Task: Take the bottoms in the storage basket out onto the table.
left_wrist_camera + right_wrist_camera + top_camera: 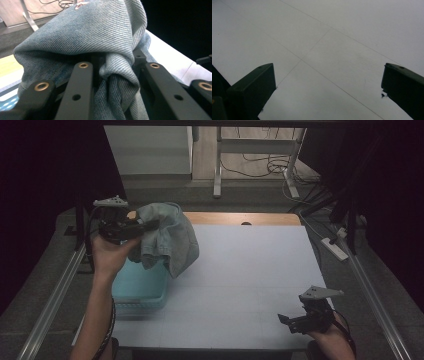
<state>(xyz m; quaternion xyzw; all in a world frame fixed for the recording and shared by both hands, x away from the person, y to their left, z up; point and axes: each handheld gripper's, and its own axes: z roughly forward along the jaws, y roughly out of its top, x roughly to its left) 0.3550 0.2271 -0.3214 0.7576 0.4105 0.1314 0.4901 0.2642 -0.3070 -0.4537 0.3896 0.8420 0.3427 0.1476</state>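
Denim garment (167,237), pale blue and bunched, hangs lifted above the turquoise basket (140,287) at the table's (240,270) left edge, its folds clamped between the jaws of the left gripper (142,226). Right gripper (290,321) rests low over the bare white tabletop near the front right corner, jaws spread wide apart around nothing.
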